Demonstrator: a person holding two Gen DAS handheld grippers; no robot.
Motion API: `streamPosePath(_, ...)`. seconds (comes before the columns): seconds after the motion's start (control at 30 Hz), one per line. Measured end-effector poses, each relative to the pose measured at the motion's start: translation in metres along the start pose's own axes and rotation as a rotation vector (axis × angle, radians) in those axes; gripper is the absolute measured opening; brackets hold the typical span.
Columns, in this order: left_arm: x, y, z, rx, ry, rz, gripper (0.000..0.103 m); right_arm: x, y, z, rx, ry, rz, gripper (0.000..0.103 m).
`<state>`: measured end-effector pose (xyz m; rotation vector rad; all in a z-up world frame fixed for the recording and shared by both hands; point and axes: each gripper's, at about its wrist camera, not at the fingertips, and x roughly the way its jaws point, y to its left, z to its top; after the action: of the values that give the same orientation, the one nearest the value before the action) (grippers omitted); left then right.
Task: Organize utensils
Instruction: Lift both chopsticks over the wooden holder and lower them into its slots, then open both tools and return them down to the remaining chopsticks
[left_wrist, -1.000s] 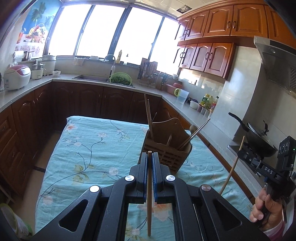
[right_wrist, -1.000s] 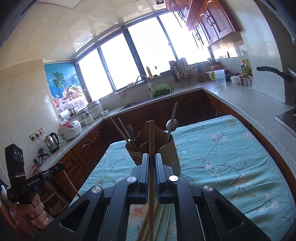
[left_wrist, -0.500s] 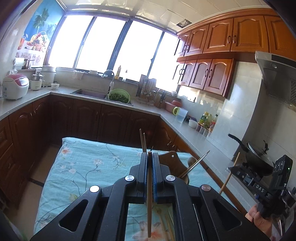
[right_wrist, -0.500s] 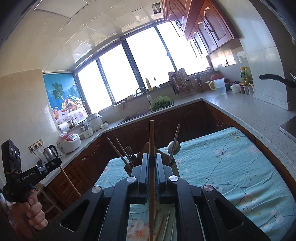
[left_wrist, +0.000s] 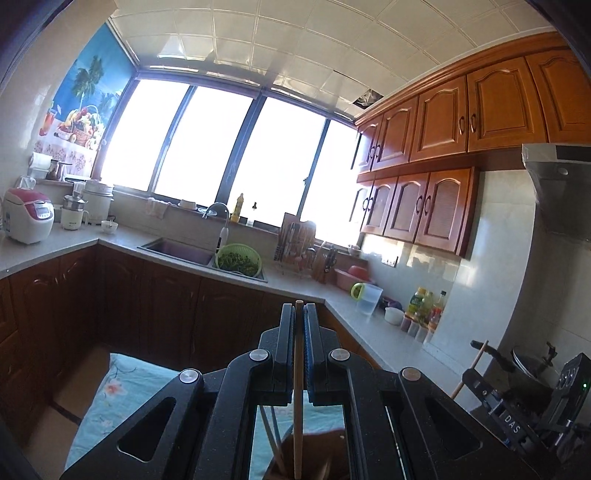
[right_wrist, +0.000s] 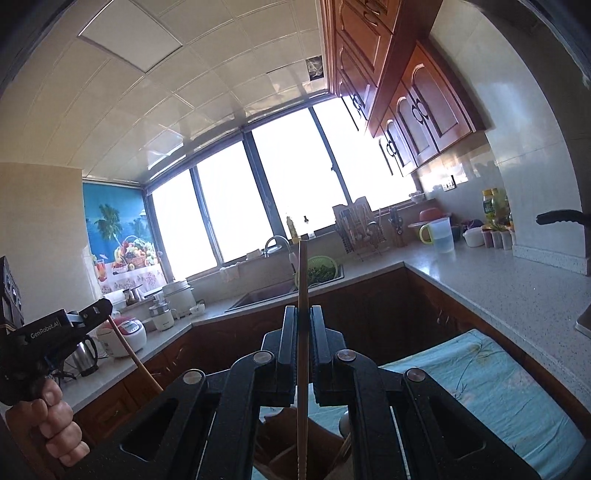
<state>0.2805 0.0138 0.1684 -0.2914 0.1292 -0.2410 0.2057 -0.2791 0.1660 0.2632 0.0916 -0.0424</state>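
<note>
My left gripper (left_wrist: 299, 308) is shut on a wooden chopstick (left_wrist: 297, 398) that runs upright between the jaws. The wooden utensil holder (left_wrist: 314, 458) shows dimly below it at the bottom edge. My right gripper (right_wrist: 303, 312) is shut on another wooden chopstick (right_wrist: 303, 332), whose top sticks up past the fingertips. The holder (right_wrist: 295, 446) lies right under it, with a spoon bowl (right_wrist: 344, 419) at its right side. The left gripper also shows in the right wrist view (right_wrist: 99, 308), and the right gripper in the left wrist view (left_wrist: 476, 373), each with its chopstick slanting down.
The table with a blue floral cloth (right_wrist: 491, 384) lies below both grippers. Brown cabinets and a grey counter (left_wrist: 369, 325) wrap around it, with a sink, green colander (left_wrist: 238, 260), measuring cup and bottles. A wok (left_wrist: 532, 369) sits on the stove at right.
Both grippers have tilted upward and moved in over the holder, each still gripping its chopstick. The holder has dropped from mid-frame to the bottom edge of both views.
</note>
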Motion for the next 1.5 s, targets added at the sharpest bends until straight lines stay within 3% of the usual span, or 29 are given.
streamPosePath(0.2, 0.044, -0.001, -0.040, -0.013, 0.004, 0.003, 0.003, 0.021, -0.004, -0.021, -0.031, 0.004, -0.021, 0.006)
streamPosePath(0.43, 0.075, 0.012, -0.088, -0.018, 0.082, 0.025, 0.003, 0.015, -0.011, -0.058, -0.054, -0.006, -0.045, 0.006)
streamPosePath(0.57, 0.084, 0.019, -0.102, -0.019, 0.128, 0.029, 0.003, 0.016, -0.019, -0.072, -0.040, 0.041, -0.059, 0.006)
streamPosePath(0.7, 0.091, 0.023, -0.102, -0.010, 0.180, 0.034, 0.004, 0.022, -0.023, -0.082, -0.029, 0.111, -0.062, 0.006)
streamPosePath(0.83, 0.083, 0.024, -0.091, 0.007, 0.177, 0.037, 0.004, 0.026, -0.022, -0.089, -0.041, 0.168, -0.060, 0.006)
streamPosePath(1.2, 0.078, 0.022, -0.083, 0.016, 0.196, 0.042, 0.005, 0.029, -0.023, -0.089, -0.030, 0.203, -0.059, 0.008)
streamPosePath(1.3, 0.080, 0.024, -0.080, -0.008, 0.221, 0.017, 0.005, 0.025, -0.024, -0.084, -0.014, 0.197, -0.056, 0.011)
streamPosePath(1.37, 0.075, 0.025, -0.075, -0.023, 0.215, 0.003, 0.011, 0.019, -0.025, -0.077, 0.000, 0.183, -0.053, 0.014)
streamPosePath(1.5, 0.055, 0.025, -0.066, -0.035, 0.169, -0.001, 0.032, -0.002, -0.026, -0.060, 0.029, 0.119, -0.047, 0.047)
